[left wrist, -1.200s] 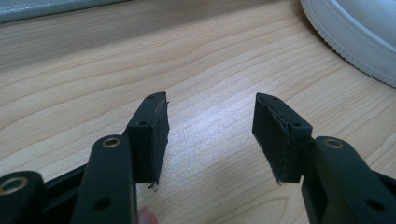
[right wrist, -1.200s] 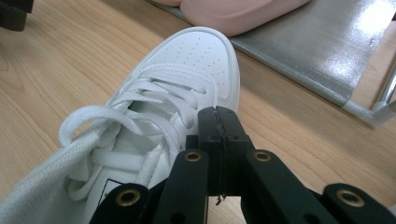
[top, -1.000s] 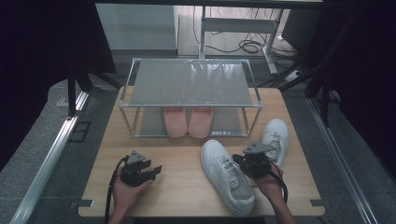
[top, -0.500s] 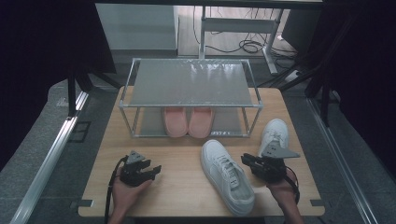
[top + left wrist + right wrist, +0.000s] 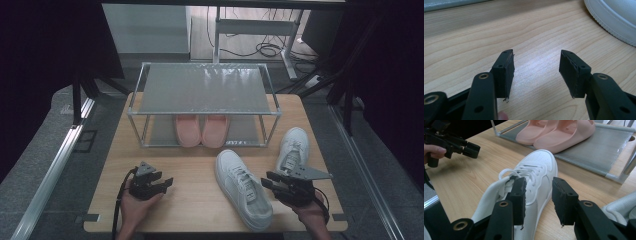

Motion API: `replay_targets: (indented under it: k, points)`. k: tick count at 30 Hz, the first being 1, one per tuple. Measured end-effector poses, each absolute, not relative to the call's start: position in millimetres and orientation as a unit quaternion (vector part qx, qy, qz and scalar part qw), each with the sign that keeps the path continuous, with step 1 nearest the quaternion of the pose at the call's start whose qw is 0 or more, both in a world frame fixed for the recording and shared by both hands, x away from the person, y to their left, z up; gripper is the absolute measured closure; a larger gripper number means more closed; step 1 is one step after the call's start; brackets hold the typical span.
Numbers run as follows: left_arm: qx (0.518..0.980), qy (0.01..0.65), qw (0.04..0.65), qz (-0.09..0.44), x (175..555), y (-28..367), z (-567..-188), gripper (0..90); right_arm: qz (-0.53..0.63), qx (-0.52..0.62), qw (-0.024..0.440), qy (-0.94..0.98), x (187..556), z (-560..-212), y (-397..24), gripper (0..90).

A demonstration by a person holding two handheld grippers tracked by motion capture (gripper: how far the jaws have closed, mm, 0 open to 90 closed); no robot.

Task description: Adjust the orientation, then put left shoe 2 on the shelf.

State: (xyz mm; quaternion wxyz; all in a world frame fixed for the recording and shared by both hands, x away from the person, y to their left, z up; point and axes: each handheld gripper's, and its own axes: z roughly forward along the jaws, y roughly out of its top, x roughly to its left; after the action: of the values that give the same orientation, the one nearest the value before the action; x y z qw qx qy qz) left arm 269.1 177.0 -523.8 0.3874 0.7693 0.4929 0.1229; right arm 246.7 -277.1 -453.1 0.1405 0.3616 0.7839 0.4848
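A white sneaker point(image 5: 242, 189) point(image 5: 536, 167) lies on the wooden table point(image 5: 195, 200), toe toward the rack. A second white sneaker point(image 5: 294, 149) point(image 5: 621, 206) lies to its right. My right gripper point(image 5: 267, 182) point(image 5: 539, 195) sits at the first sneaker's right side, near its heel. Its jaws have just been opening and now stand open. The sneaker's side shows through the gap, and the pads do not press on it. My left gripper point(image 5: 162, 184) point(image 5: 536, 70) point(image 5: 472, 149) rests open over bare wood at the front left, pointing at the sneaker point(image 5: 614, 20).
A metal shoe rack point(image 5: 202, 87) stands at the back of the table. A pair of pink slippers point(image 5: 201, 131) point(image 5: 559, 131) sits on its lower mesh shelf point(image 5: 599, 152). Bare wood lies between the two grippers.
My right gripper has drawn back to the right and toward the table's front edge, away from the first sneaker. The sneakers and my left gripper have stayed put.
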Motion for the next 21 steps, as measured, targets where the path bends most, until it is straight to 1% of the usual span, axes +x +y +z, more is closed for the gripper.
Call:
replay_targets:
  k: [8,16,21]
  points:
    - [0.774,0.489,0.383,0.124,266.8,174.2,-524.0,46.6,0.487,0.361,0.140,0.783,242.8,-454.4,-275.3,60.6]
    - [0.771,0.491,0.387,0.125,266.6,175.6,-522.9,46.5,0.489,0.358,0.133,0.784,241.9,-457.0,-273.6,55.4]
    - [0.773,0.488,0.387,0.122,268.1,173.7,-523.8,46.5,0.482,0.357,0.126,0.790,241.3,-461.7,-270.6,54.4]
